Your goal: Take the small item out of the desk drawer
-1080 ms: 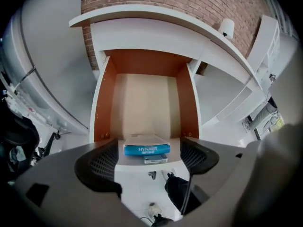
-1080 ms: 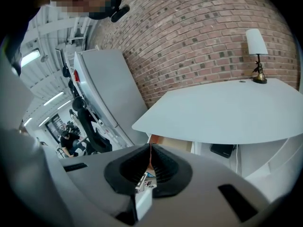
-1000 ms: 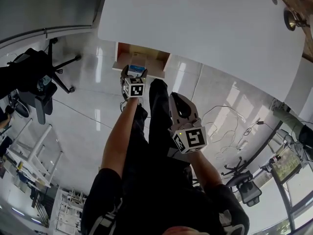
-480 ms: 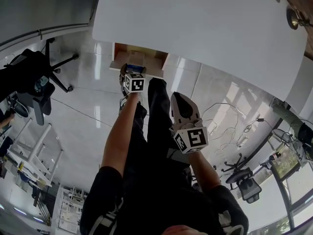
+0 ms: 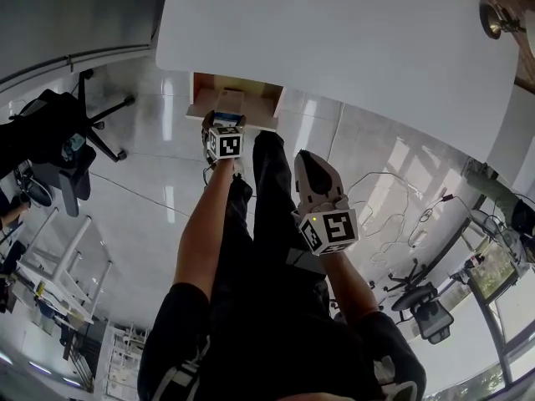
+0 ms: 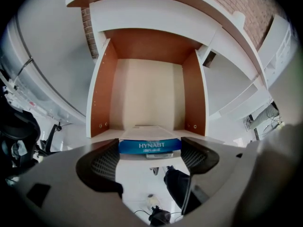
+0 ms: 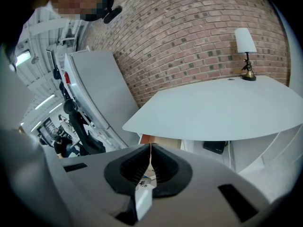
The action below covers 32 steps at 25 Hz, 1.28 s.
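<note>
A small flat box (image 6: 149, 146) with a blue edge sits between the jaws of my left gripper (image 6: 149, 152), which is shut on it. The box hangs just in front of the open wooden drawer (image 6: 149, 93), whose inside shows bare. In the head view the left gripper (image 5: 224, 125) holds the box (image 5: 228, 119) at the drawer's (image 5: 251, 98) front edge, under the white desk (image 5: 351, 40). My right gripper (image 5: 309, 161) is shut on nothing and hovers lower right, over the person's leg. In the right gripper view the right gripper's (image 7: 150, 150) jaws meet.
A black office chair (image 5: 58, 140) stands on the tiled floor at the left. Cables (image 5: 401, 215) lie on the floor at the right, near another chair (image 5: 426, 312). A lamp (image 7: 245, 51) stands at the desk's far corner against a brick wall.
The left gripper, still shut on the box, has drifted slightly left at the drawer's front. The right gripper has barely moved.
</note>
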Available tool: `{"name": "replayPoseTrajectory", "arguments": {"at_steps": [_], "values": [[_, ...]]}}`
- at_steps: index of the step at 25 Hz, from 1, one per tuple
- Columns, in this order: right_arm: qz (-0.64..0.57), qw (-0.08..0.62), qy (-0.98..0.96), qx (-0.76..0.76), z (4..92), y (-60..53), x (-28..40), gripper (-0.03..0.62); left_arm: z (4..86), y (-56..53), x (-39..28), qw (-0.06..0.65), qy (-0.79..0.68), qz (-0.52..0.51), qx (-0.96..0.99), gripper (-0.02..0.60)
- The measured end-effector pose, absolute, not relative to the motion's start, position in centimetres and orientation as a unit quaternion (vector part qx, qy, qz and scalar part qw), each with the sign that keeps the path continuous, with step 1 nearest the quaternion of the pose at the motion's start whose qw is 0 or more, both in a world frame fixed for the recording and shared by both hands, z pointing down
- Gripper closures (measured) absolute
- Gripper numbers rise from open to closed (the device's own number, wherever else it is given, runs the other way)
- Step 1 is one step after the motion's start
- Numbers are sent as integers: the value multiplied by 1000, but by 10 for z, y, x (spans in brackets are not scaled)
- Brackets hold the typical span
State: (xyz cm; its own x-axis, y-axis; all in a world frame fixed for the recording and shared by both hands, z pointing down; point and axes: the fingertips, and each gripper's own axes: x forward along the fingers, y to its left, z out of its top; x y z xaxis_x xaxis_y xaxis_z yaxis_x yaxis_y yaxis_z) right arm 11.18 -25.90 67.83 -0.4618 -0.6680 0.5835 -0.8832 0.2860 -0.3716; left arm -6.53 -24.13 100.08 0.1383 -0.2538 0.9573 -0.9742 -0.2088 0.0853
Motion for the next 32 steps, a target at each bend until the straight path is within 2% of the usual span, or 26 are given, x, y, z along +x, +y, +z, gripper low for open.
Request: {"name": "replayPoseTrajectory", "arguments": {"at_steps": [11, 21, 32], "values": [[301, 136, -791, 515, 607, -209, 92, 565, 895, -209, -70, 363, -479, 366, 710, 175], [256, 110, -802, 528, 524, -90, 47, 565, 686, -105, -115, 257, -484, 239, 801, 187], [208, 80, -794, 565, 471, -23, 40, 565, 547, -39, -137, 186, -506, 113, 834, 188]]}}
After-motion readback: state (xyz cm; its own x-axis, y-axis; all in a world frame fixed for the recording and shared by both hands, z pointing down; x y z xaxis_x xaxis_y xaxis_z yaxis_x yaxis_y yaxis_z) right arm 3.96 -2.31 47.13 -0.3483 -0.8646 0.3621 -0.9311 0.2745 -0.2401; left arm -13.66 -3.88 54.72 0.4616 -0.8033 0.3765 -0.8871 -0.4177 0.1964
